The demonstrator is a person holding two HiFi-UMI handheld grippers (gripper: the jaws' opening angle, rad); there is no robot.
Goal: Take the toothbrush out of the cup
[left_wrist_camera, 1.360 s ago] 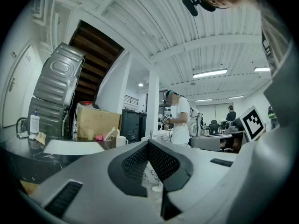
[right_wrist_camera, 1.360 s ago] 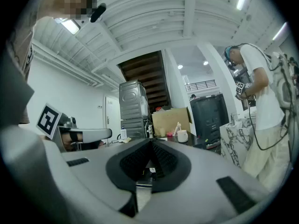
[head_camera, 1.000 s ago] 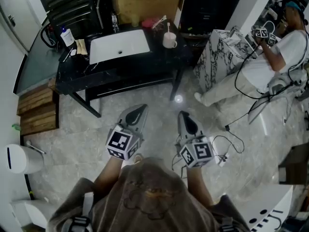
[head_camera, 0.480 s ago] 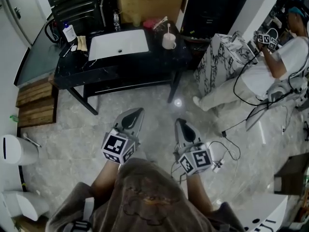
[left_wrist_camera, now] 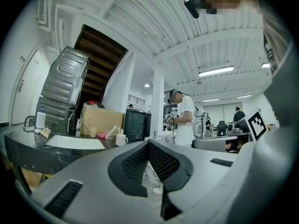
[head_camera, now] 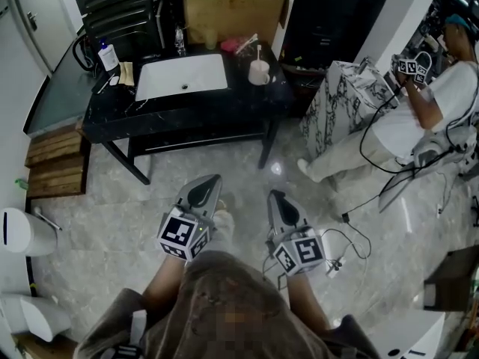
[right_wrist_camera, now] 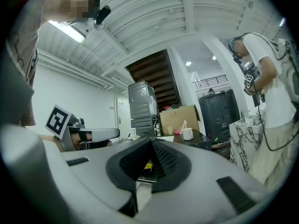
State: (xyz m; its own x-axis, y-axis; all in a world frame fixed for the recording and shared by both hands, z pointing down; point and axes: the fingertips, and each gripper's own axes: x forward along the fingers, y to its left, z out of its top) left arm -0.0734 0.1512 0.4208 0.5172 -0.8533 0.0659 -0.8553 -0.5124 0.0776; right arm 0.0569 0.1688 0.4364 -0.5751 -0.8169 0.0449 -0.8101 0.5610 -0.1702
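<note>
Toothbrush [head_camera: 259,51] stands upright in the white cup [head_camera: 259,72] near the right end of the black table [head_camera: 187,114], just right of the white sink [head_camera: 182,76]; that is how it looks from my head. Well short of that table, over the pale floor [head_camera: 97,223], I hold my left gripper [head_camera: 212,179] and right gripper [head_camera: 275,195] side by side, both pointing toward it and touching nothing. A cardboard box [head_camera: 232,10] sits behind the table, and another person [head_camera: 426,103] stands off to the right.

In the left gripper view, my jaws meet at the tips with nothing between them. The cup [left_wrist_camera: 121,139] shows small and far off, left of the tips.

In the right gripper view, these jaws are likewise pressed together and empty. The cup [right_wrist_camera: 188,134] sits well beyond them to the right, with the toothbrush poking up from it.
</note>
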